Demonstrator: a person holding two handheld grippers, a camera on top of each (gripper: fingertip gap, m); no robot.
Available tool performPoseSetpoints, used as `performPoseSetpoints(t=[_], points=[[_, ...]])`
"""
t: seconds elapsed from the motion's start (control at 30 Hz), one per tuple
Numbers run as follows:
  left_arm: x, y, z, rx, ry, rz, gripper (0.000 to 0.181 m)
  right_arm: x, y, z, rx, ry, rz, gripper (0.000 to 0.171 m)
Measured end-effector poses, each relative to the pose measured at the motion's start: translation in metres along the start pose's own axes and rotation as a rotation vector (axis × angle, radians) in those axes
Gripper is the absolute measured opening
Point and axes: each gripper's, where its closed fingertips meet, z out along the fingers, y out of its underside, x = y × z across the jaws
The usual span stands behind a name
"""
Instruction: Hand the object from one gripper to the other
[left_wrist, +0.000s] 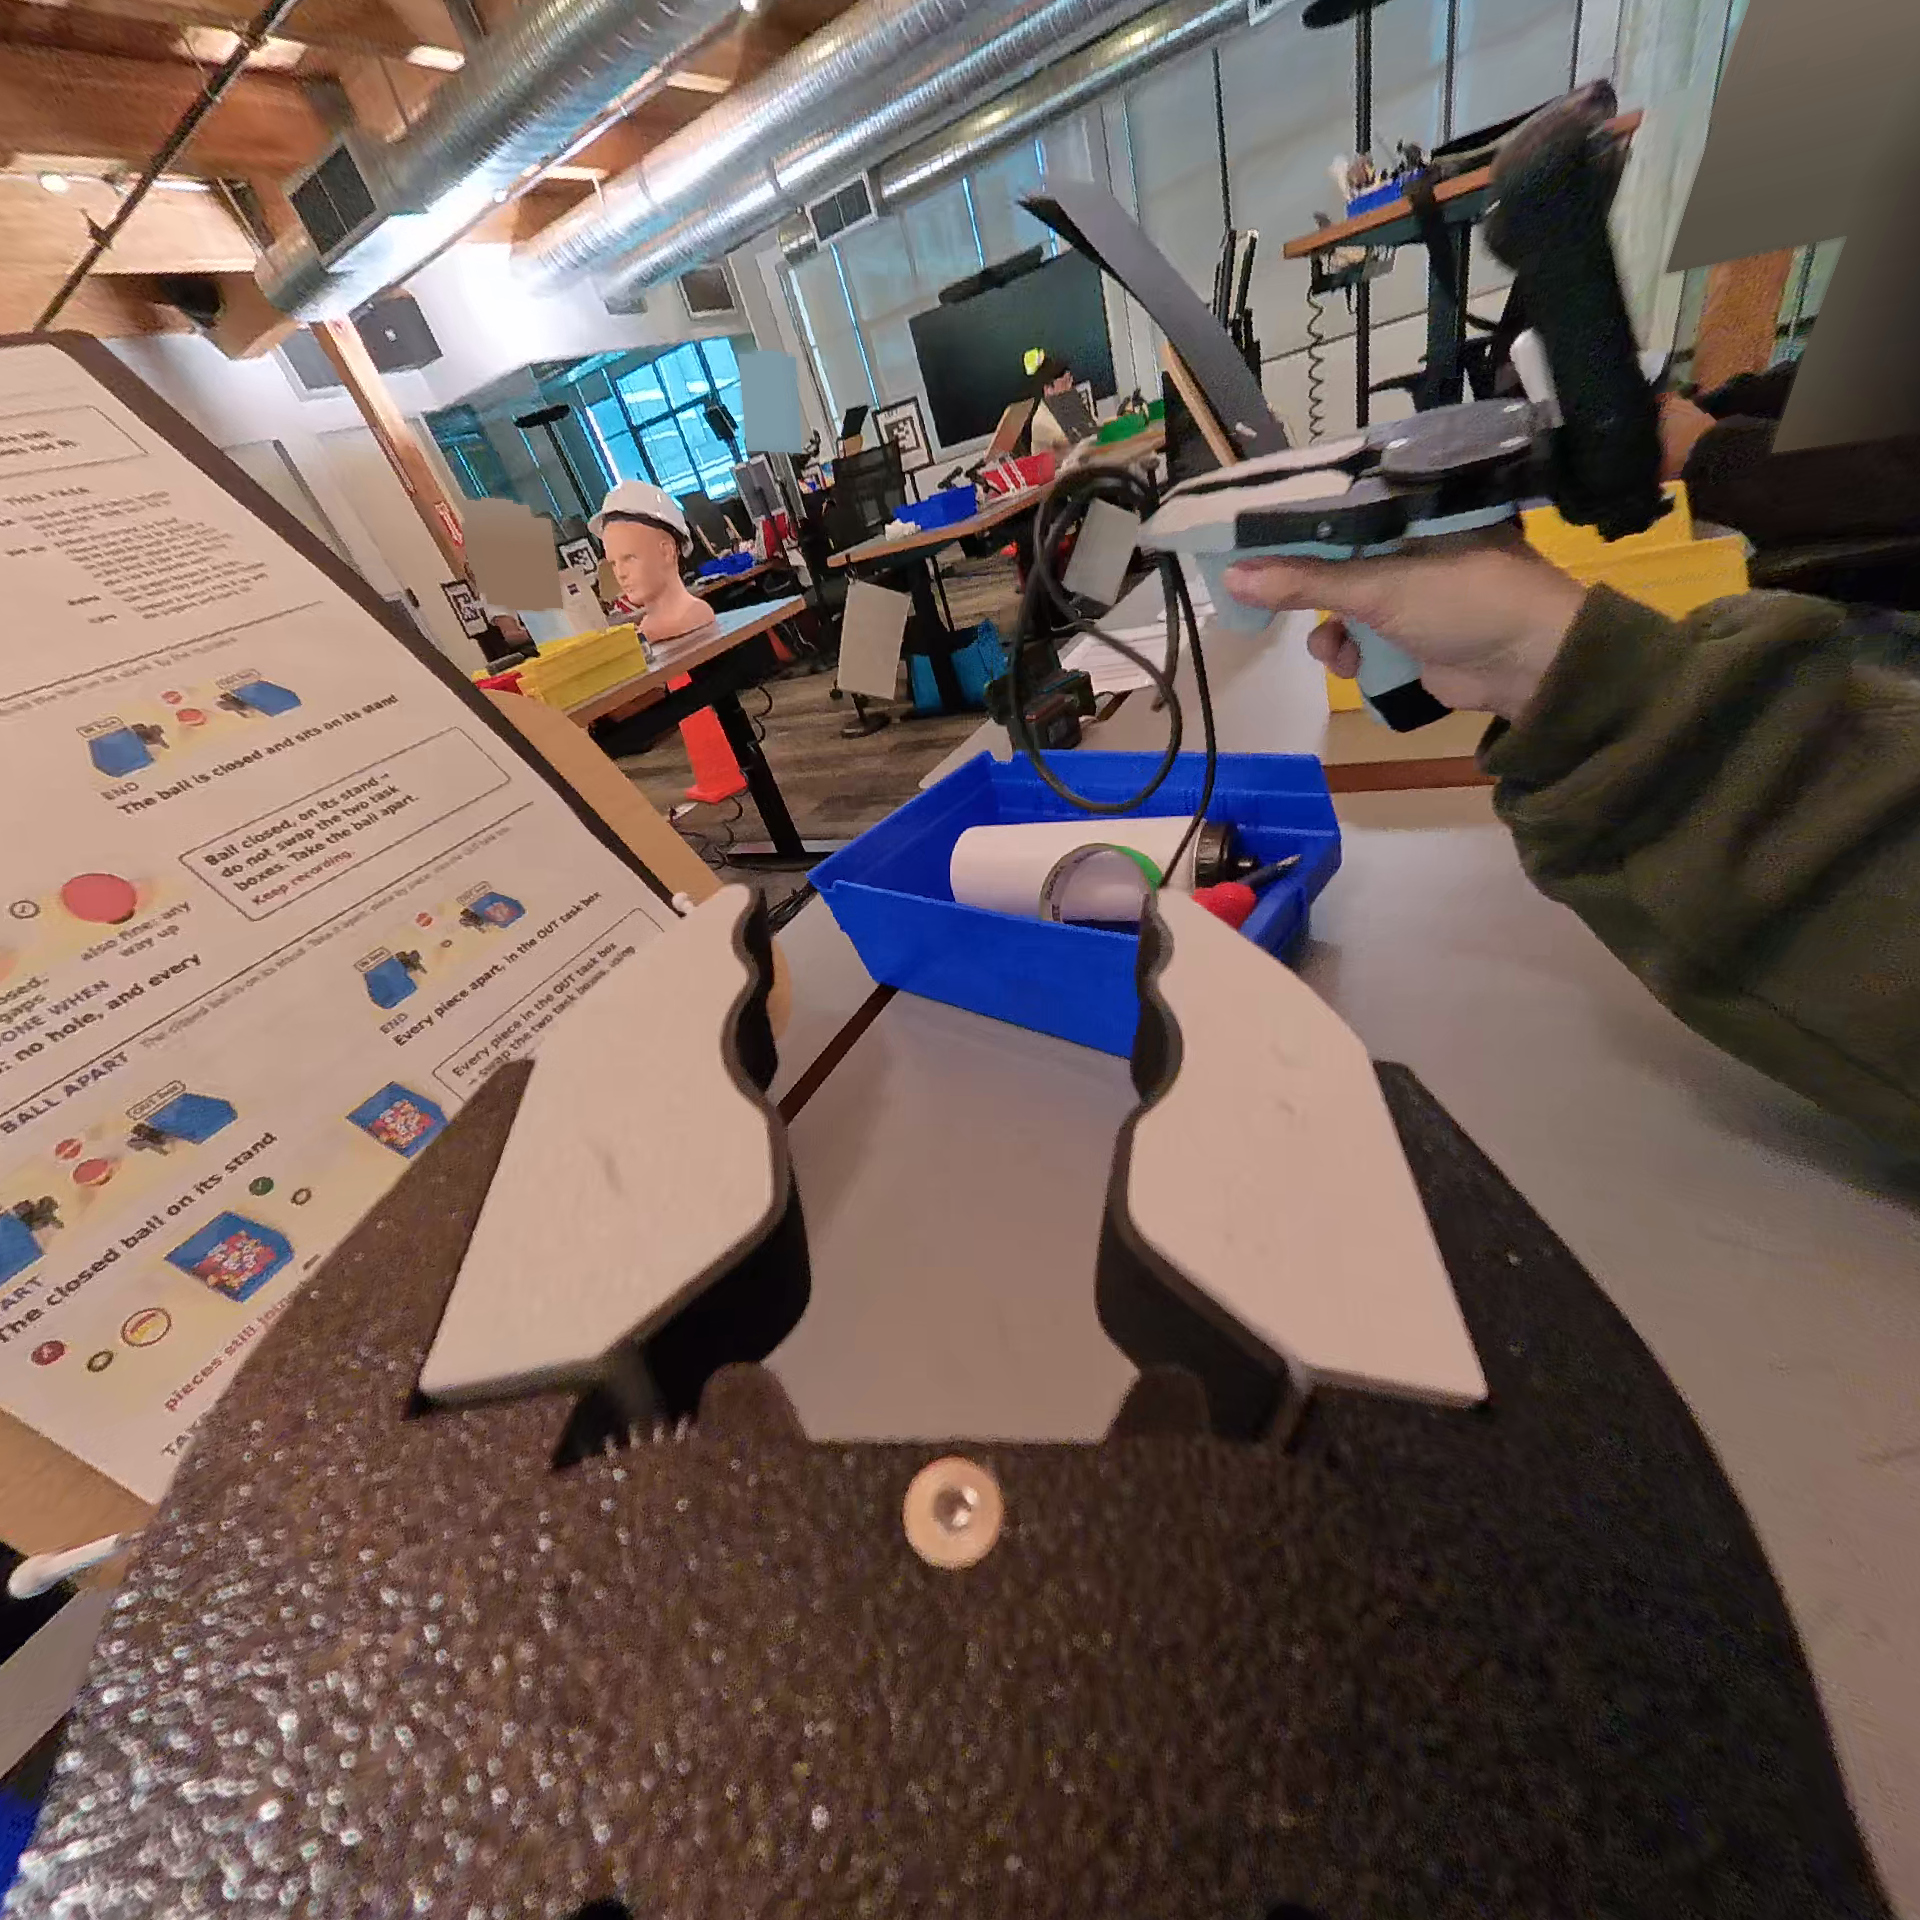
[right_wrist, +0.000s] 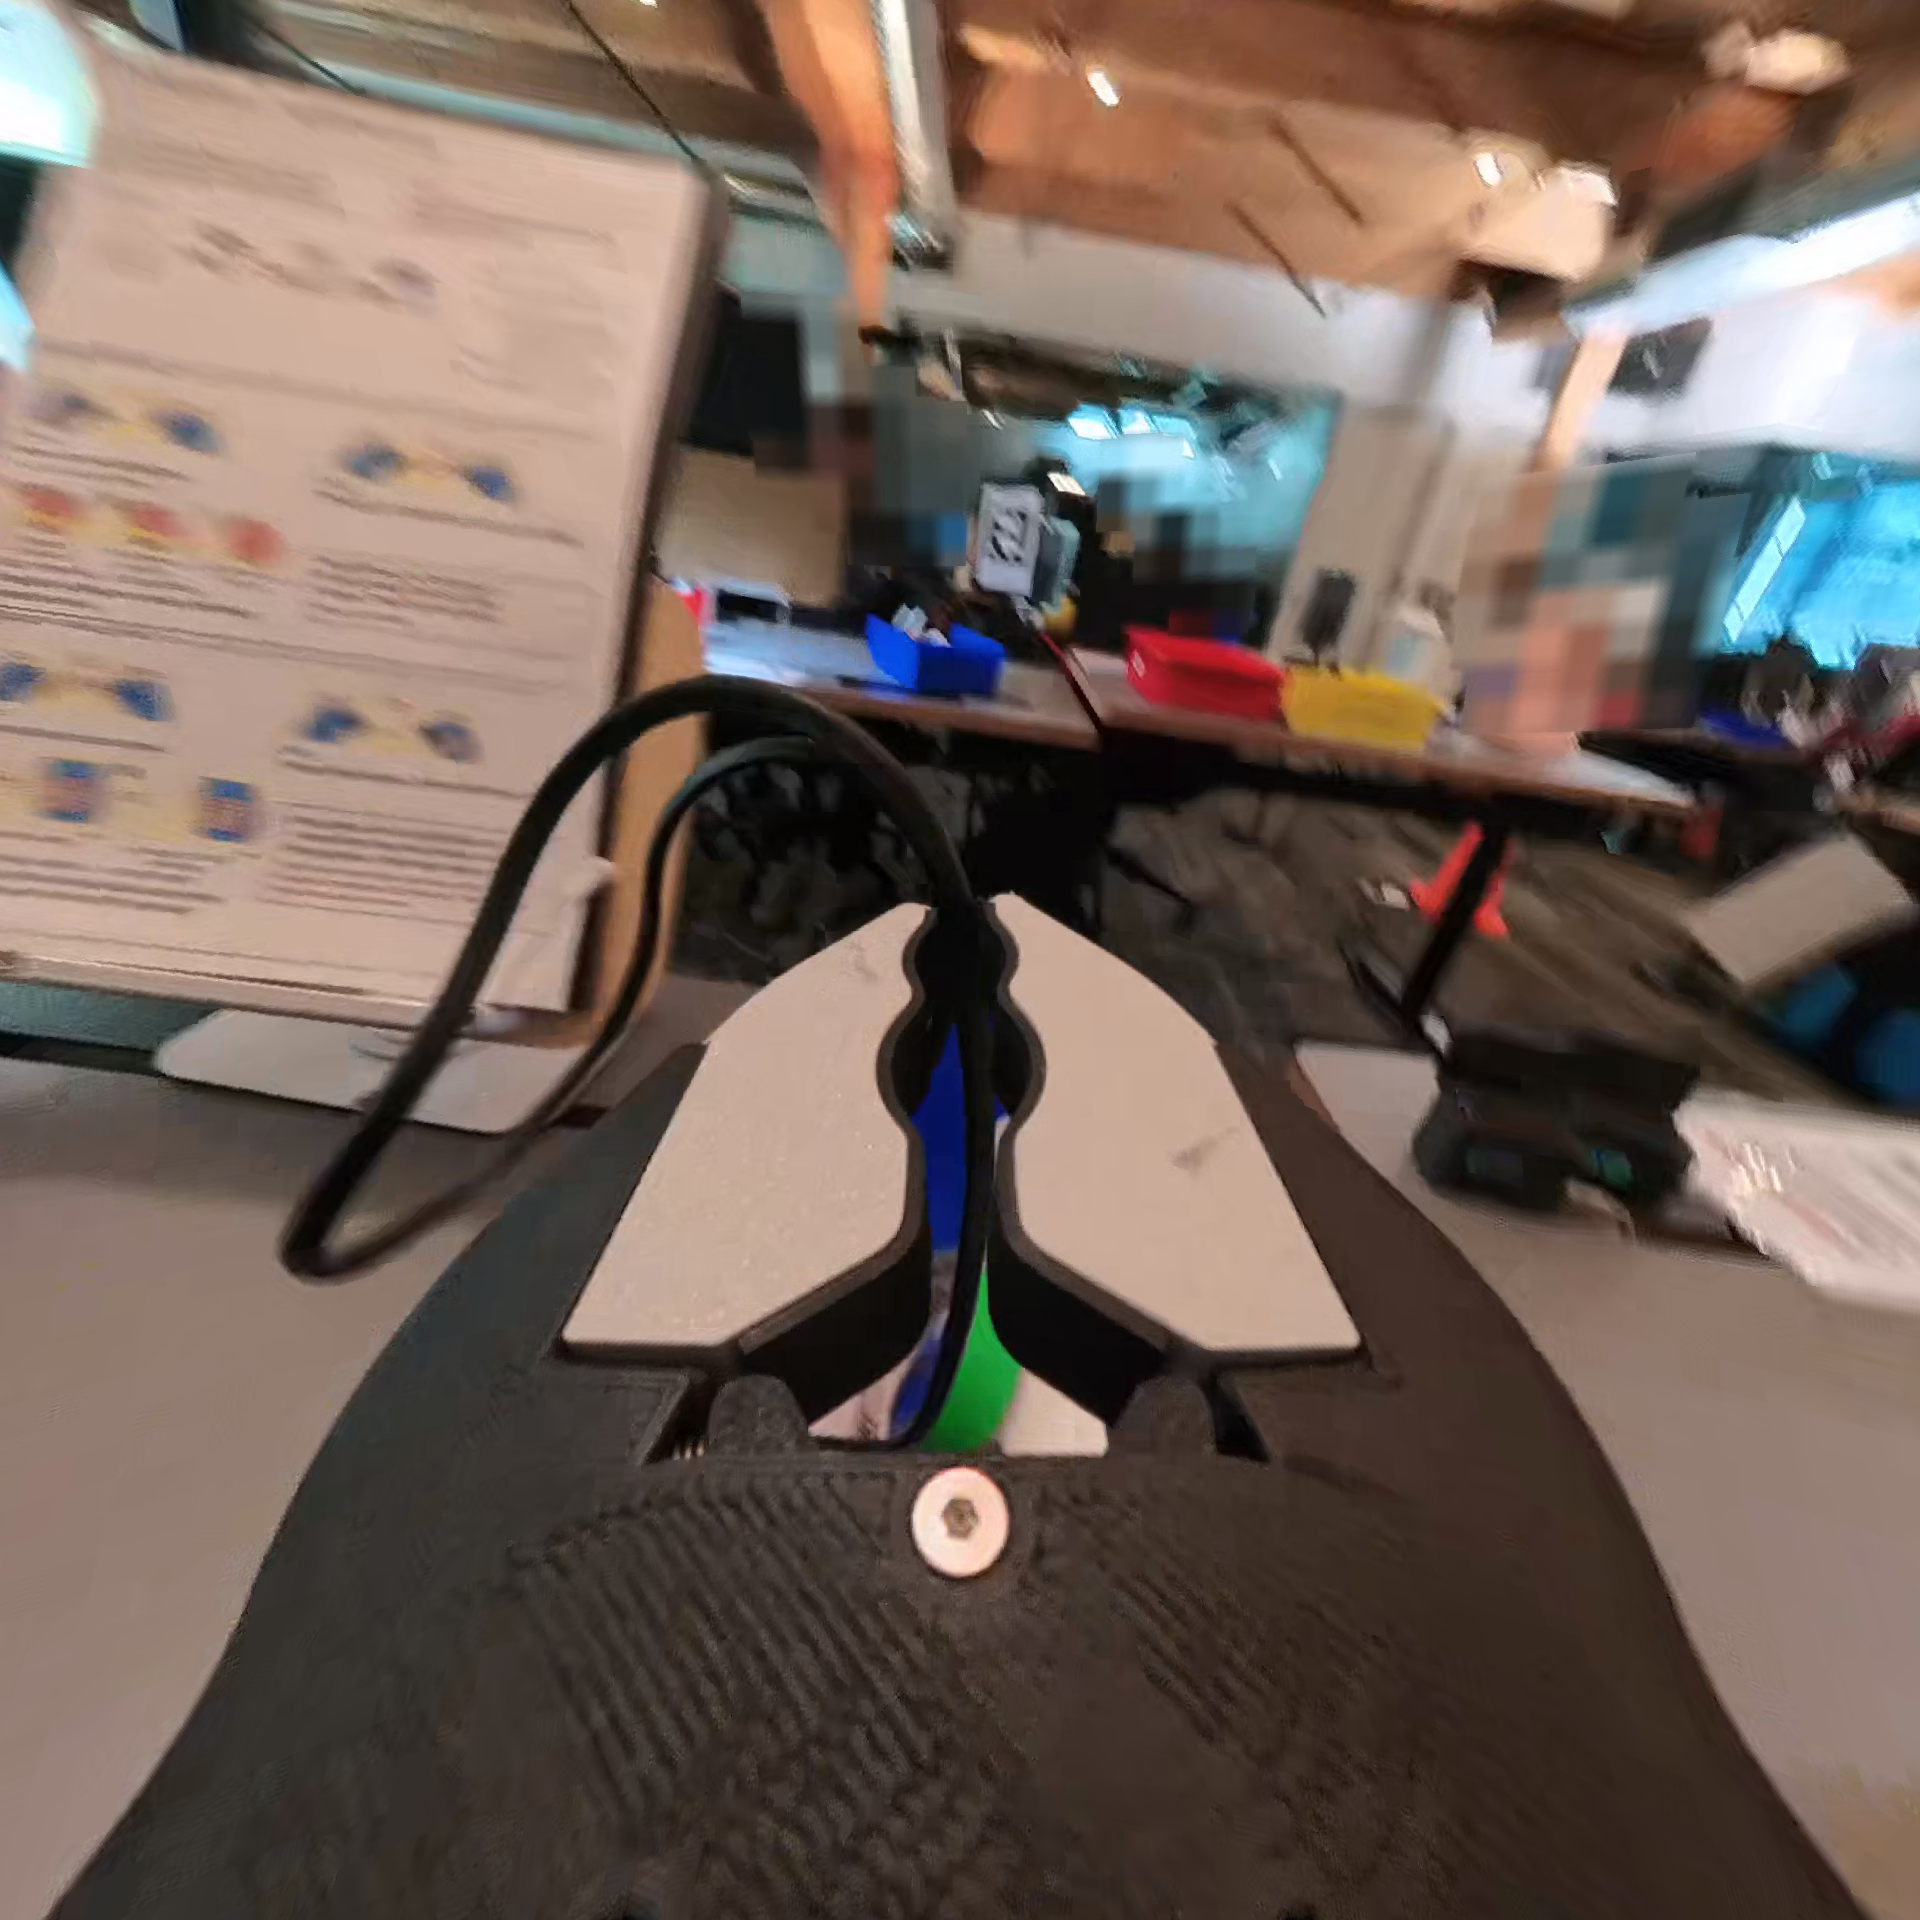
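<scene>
A black cable (left_wrist: 1101, 806) hangs in loops from my right gripper (left_wrist: 1148, 530), which a hand (left_wrist: 1434, 634) holds above the blue bin (left_wrist: 997, 966). In the right wrist view my right gripper (right_wrist: 961, 920) is shut on the cable (right_wrist: 727, 693), which runs between the fingers and loops out to the left. My left gripper (left_wrist: 956, 925) is open and empty. It is low over the grey table, in front of the bin, below and left of the right gripper and apart from the cable.
The bin holds a white roll (left_wrist: 1039, 857), a tape roll with a green edge (left_wrist: 1101, 883) and a red-handled tool (left_wrist: 1226, 899). An instruction board (left_wrist: 260, 831) stands at the left, also in the right wrist view (right_wrist: 312, 520). A black device (right_wrist: 1548, 1112) sits on the table. The gap from one gripper's tips to the other's is roughly 30 centimeters.
</scene>
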Motion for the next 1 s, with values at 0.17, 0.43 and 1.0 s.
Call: performPoseSetpoints(t=[0.17,0.43,1.0], points=[[0.004,0.005,0.006,-0.022,0.012,0.004,0.064,0.043,0.071,0.019,-0.152,0.085,0.17,0.006],[0.006,0.01,0.012,-0.034,0.018,-0.018,0.06,0.03,0.132,0.027,-0.429,0.012,0.107,0.007],[-0.03,0.039,0.002,-0.181,-0.143,-0.183,0.057,-0.074,0.017,0.02,-0.05,-0.259,-0.063,0.109]])
